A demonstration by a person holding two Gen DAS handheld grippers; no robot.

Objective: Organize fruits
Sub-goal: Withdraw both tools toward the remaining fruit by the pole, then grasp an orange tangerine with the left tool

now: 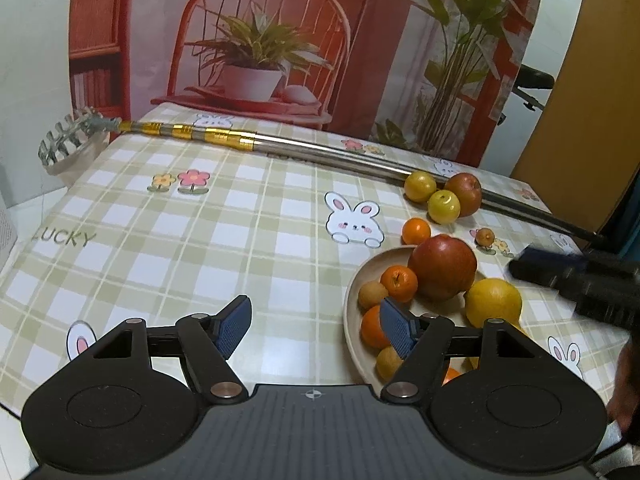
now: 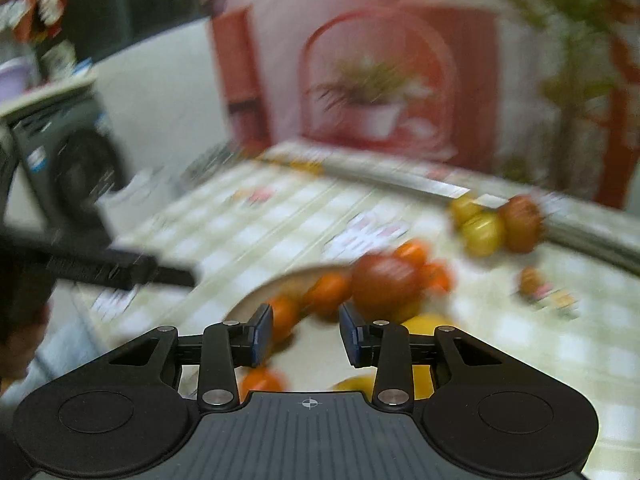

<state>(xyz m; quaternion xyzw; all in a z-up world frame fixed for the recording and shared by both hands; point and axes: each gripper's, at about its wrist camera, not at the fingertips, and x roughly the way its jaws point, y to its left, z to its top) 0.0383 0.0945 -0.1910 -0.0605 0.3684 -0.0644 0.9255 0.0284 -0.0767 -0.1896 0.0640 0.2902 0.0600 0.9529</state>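
Ideally, both grippers, left (image 1: 316, 328) and right (image 2: 306, 334), fingers released and empty, are approaching the round beige plate (image 1: 352, 292) at lower right gently.

The whole view is smeared by motion blur. The right tool (image 2: 306, 334) hangs with its blue-padded fingers (image 2: 262, 334) apart and nothing between them, above a pale round plate (image 2: 256, 298) on the checked-cloth bench (image 2: 240, 236). On the plate lie a large red apple (image 2: 386, 280), several orange tangerines (image 2: 326, 290) and what seems a yellow lemon (image 2: 426, 322).
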